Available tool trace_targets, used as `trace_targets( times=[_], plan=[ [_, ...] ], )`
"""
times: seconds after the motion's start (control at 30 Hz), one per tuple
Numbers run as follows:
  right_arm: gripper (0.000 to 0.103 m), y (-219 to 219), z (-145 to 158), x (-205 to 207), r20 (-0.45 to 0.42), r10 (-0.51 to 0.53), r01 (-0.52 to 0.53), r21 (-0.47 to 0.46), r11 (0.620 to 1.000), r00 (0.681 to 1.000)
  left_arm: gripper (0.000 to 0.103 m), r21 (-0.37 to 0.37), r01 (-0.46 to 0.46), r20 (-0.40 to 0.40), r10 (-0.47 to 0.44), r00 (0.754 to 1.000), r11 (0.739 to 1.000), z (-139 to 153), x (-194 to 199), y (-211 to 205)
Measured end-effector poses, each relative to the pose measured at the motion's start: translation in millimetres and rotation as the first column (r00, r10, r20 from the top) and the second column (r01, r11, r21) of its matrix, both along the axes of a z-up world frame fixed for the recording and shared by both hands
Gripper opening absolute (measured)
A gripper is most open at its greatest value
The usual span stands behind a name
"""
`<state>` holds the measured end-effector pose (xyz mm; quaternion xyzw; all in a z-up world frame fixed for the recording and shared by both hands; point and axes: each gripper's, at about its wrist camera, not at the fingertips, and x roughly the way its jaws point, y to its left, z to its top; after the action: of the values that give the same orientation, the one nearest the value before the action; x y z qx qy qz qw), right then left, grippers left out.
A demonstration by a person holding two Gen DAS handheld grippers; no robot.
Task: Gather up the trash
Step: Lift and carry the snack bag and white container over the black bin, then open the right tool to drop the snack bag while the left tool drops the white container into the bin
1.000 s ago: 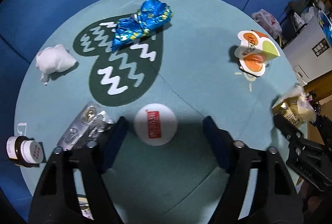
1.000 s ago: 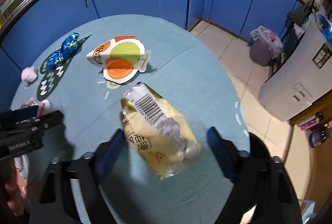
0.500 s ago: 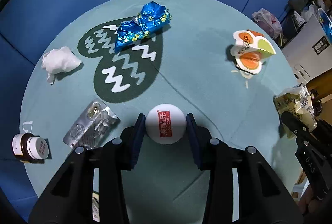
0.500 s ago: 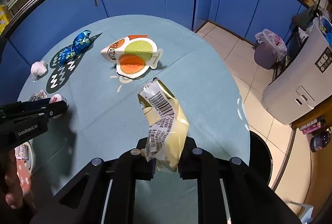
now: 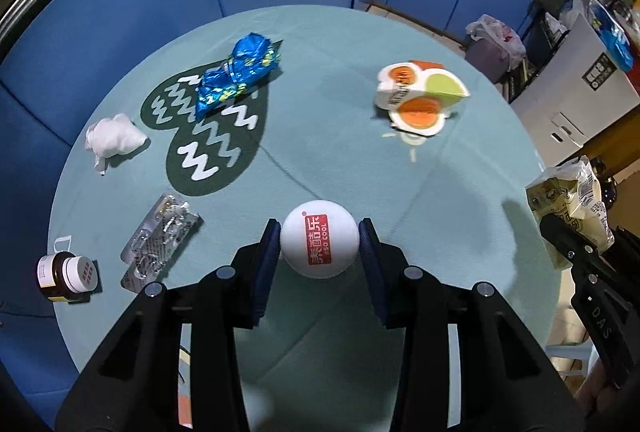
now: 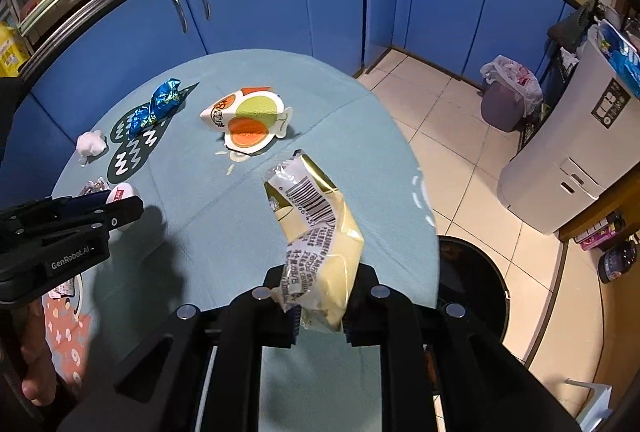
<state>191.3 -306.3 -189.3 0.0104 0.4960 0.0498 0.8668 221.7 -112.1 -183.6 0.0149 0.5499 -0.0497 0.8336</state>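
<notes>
My left gripper [image 5: 319,244] is shut on a white ball with red print [image 5: 319,239], held a little above the round teal table [image 5: 328,119]. My right gripper [image 6: 320,316] is shut on the lower end of a crumpled yellow snack wrapper [image 6: 316,228], which sticks up above the table's right side. In the left wrist view that yellow wrapper [image 5: 572,203] shows at the right edge. In the right wrist view the left gripper [image 6: 108,207] with the ball [image 6: 122,191] shows at the left.
On the table lie a blue foil wrapper [image 5: 236,73], a white crumpled tissue [image 5: 114,137], an empty silver blister pack [image 5: 160,242], a brown pill bottle [image 5: 66,276] and an orange-green carton [image 5: 420,95]. A lined bin [image 6: 506,95] and a black round bin [image 6: 474,288] stand on the tiled floor.
Both grippers went from open to shut: the left closed on the white ball, the right on the yellow wrapper. Both then rose from the table with their loads.
</notes>
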Motion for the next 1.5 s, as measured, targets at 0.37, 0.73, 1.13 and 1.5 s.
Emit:
trace_targets(
  times=[0.37,0.73,1.13,1.5],
  plan=[
    [0.015,-36.7,15.8,-23.0,0.037,-0.073,0.073,0.003,0.997,0.997,0.041,0.011,0.079,0.032,-0.079,0.996,0.997,16.4,-12.8,-47.2],
    [0.015,-92.2,18.5,-45.1,0.037,-0.183,0.183,0.017,0.983,0.982,0.041,0.016,0.206,0.053,-0.207,0.977,0.978,24.7,-19.2,-114.4],
    [0.015,-139.6,9.9,-50.5,0.009,-0.277,0.276,0.051,0.960,0.961,0.041,0.013,0.316,0.083,-0.316,0.945,0.949,34.5,-19.0,-177.6],
    [0.020,-155.9,-0.2,-51.9,-0.024,-0.310,0.311,0.076,0.947,0.950,0.041,0.013,0.354,0.082,-0.354,0.932,0.935,32.9,-20.4,-202.2]
  ],
)
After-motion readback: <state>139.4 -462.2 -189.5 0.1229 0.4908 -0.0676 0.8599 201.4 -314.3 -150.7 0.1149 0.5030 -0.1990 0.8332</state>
